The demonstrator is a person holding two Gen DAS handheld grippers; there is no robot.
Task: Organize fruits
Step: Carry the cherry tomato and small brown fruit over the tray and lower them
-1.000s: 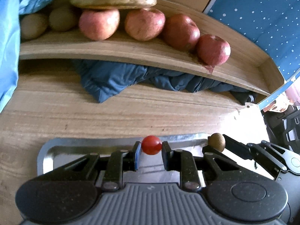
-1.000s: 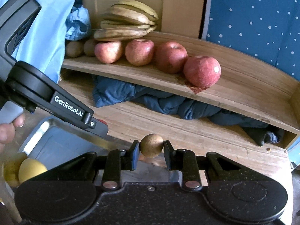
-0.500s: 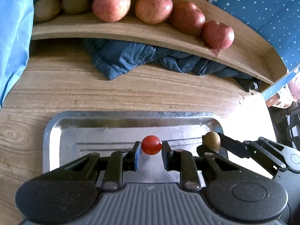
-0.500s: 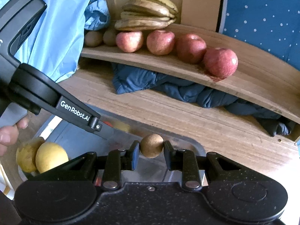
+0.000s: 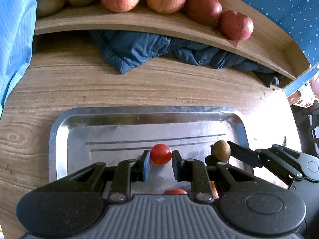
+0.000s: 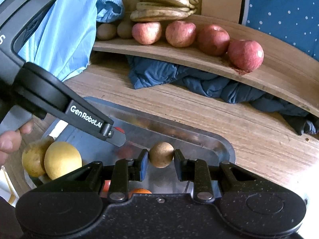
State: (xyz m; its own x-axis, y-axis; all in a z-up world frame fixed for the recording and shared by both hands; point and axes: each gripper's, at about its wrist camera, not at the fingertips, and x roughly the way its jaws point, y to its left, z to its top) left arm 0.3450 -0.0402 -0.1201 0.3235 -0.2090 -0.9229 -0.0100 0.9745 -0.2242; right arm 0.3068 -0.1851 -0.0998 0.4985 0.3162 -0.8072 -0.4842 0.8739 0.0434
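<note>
My left gripper [image 5: 160, 157] is shut on a small red tomato [image 5: 160, 153], held over the metal tray [image 5: 59, 139]. My right gripper [image 6: 161, 157] is shut on a small brown round fruit [image 6: 161, 154] above the tray's right part [image 6: 223, 145]. In the left wrist view that brown fruit [image 5: 221, 149] and the right gripper show at the right. On the wooden shelf [image 6: 199, 57] lie several red apples [image 6: 245, 55], bananas [image 6: 165, 2] and two kiwis [image 6: 106, 31]. Yellow fruits [image 6: 61, 159] sit at the tray's left end.
A dark blue cloth [image 5: 151, 49] is bunched under the shelf. Light blue fabric [image 6: 65, 27] hangs at the left. An orange fruit [image 6: 139, 191] and another red one [image 5: 175, 191] peek out below the grippers. A hand [image 6: 10, 141] holds the left gripper's handle.
Both grippers have drawn back and sunk a little toward the tray, so more of the tray and the yellow fruits show. Both grips are unchanged.
</note>
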